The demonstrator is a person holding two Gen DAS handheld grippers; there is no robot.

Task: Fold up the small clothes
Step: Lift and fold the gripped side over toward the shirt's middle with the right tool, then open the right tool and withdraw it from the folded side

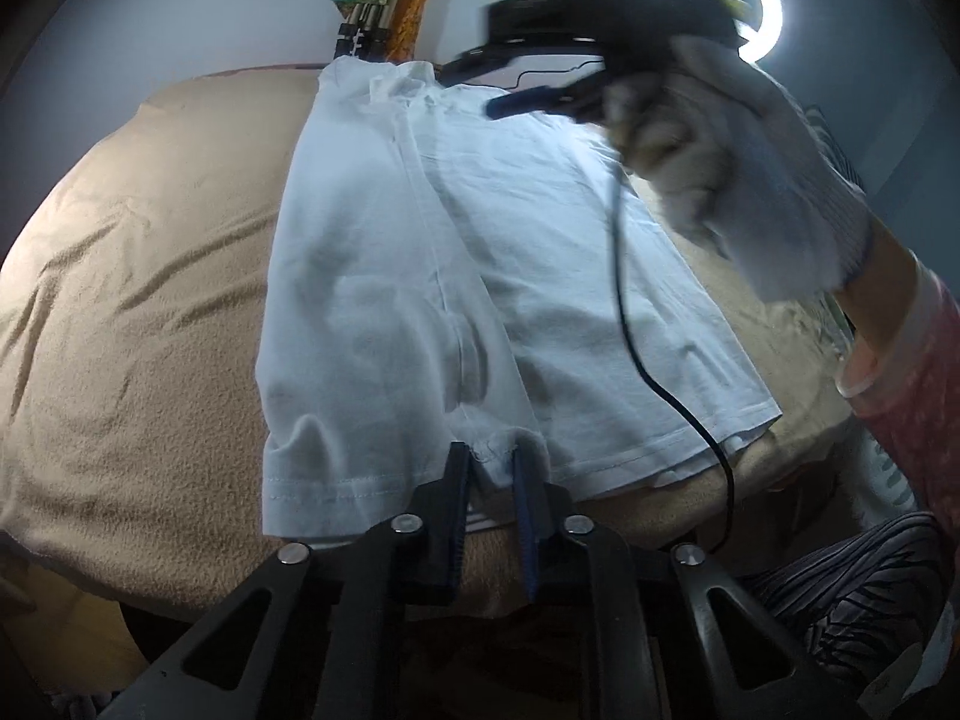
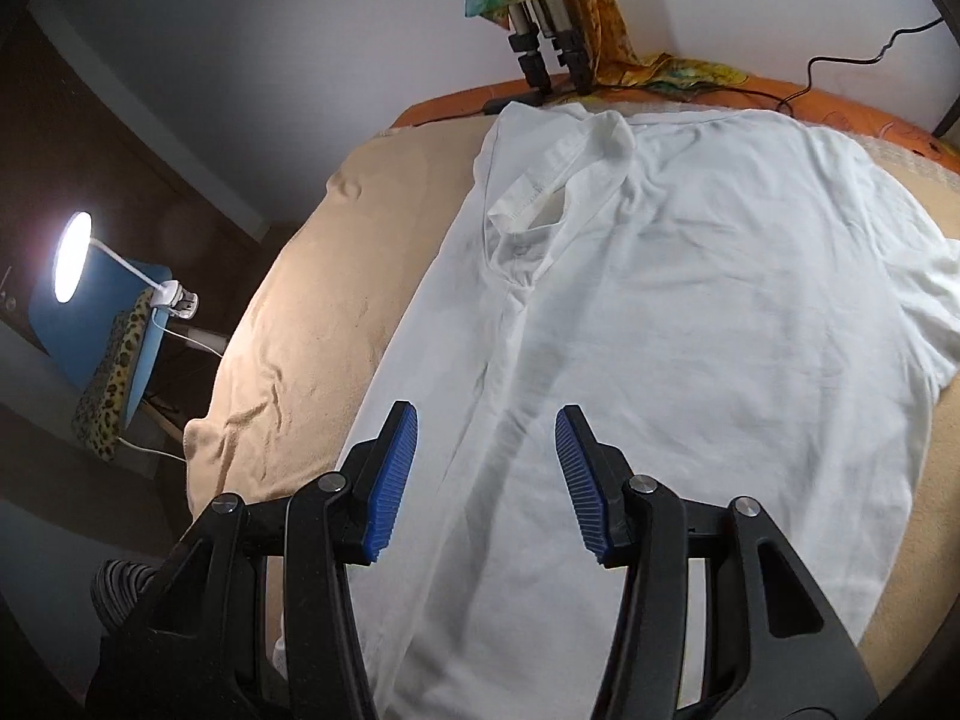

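A white T-shirt [image 1: 480,276] lies flat on a beige blanket [image 1: 138,312], its left side folded over the middle. My left gripper [image 1: 491,459] is shut on the shirt's near hem where the folded flap ends. In the right wrist view the same shirt [image 2: 690,312] spreads out below, with the left sleeve [image 2: 540,198] folded inward. My right gripper [image 2: 486,426] is open and empty, held above the shirt's middle. It also shows in the left wrist view [image 1: 528,105], blurred, in a white-gloved hand [image 1: 750,180] above the shirt's far right part.
A ring light [image 1: 762,6] glows at the back right. Tripod legs [image 2: 546,60] and an orange patterned cloth [image 2: 636,54] stand at the bed's far edge. A lamp [image 2: 72,258] and a blue chair [image 2: 102,324] with a leopard cushion stand left. A black cable [image 1: 630,312] hangs across the shirt.
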